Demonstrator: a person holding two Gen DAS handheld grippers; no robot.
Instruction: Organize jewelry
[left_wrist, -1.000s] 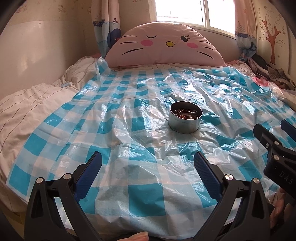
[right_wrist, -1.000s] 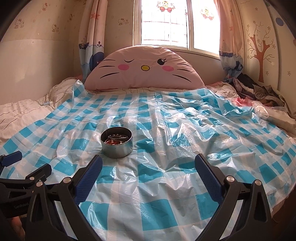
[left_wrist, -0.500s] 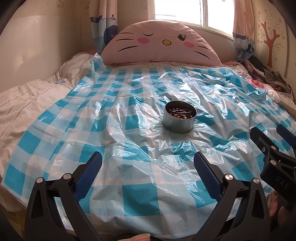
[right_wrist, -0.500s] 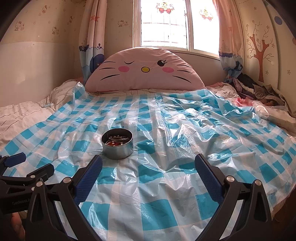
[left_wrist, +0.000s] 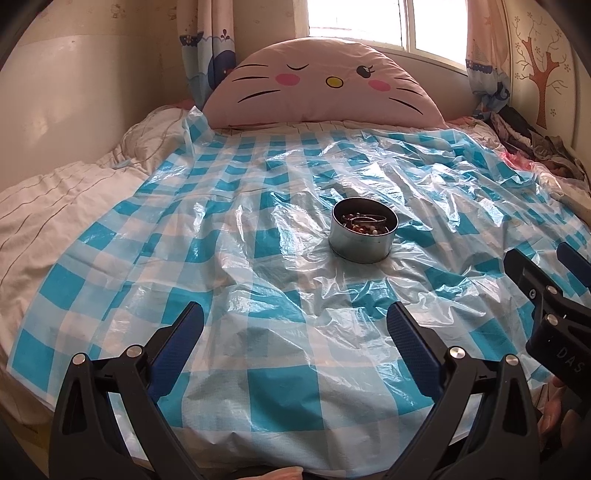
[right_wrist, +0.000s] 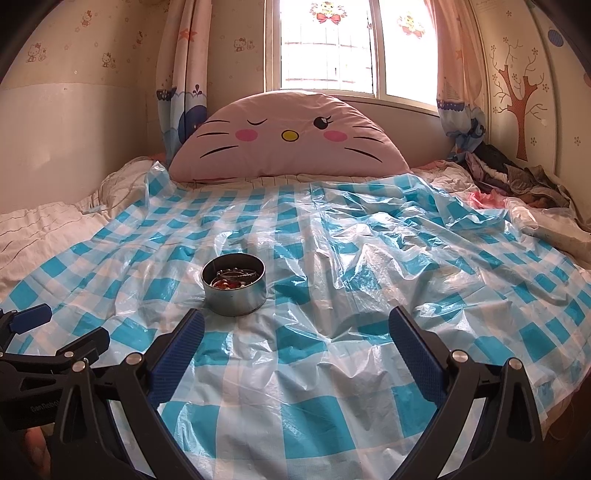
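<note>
While both claws hang apart, empty, over checked plastic sheet (left_wrist: 258, 369): tin (left_wrist: 364, 235) with jewelry (left_wrist: 364, 223) sits ahead-right of left gripper (left_wrist: 294, 334), ahead-left of right gripper (right_wrist: 296, 334); right looks nearer.

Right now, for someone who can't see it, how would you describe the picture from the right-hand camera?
A small round metal tin of beaded jewelry sits on a blue-and-white checked plastic sheet spread over a bed. The right claw is open and empty in the foreground, with the left claw at the left edge. A pink cat-face pillow leans under a bright window.
</note>
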